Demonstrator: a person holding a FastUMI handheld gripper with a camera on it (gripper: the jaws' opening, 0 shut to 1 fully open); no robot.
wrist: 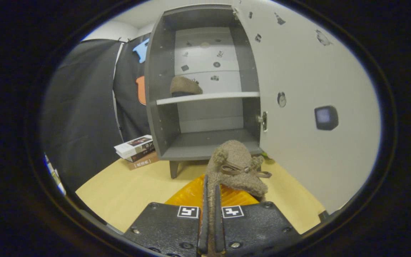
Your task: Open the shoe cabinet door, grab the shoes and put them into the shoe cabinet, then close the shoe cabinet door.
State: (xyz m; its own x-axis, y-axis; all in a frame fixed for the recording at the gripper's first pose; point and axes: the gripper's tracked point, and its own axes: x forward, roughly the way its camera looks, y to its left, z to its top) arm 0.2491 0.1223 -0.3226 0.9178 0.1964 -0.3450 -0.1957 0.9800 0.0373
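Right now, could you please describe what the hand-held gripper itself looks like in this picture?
The hand-held gripper has two thin, flat, blade-like fingers running forward side by side. Behind them sit two dark, textured body plates fastened with round screws. Each plate carries a small square white tag with a black block pattern near its inner front corner. No cables are visible.

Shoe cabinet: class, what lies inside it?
Inside the shoe cabinet, one brown fuzzy shoe sits on the upper shelf; the bottom compartment's front right is hidden behind the shoe in the tongs.
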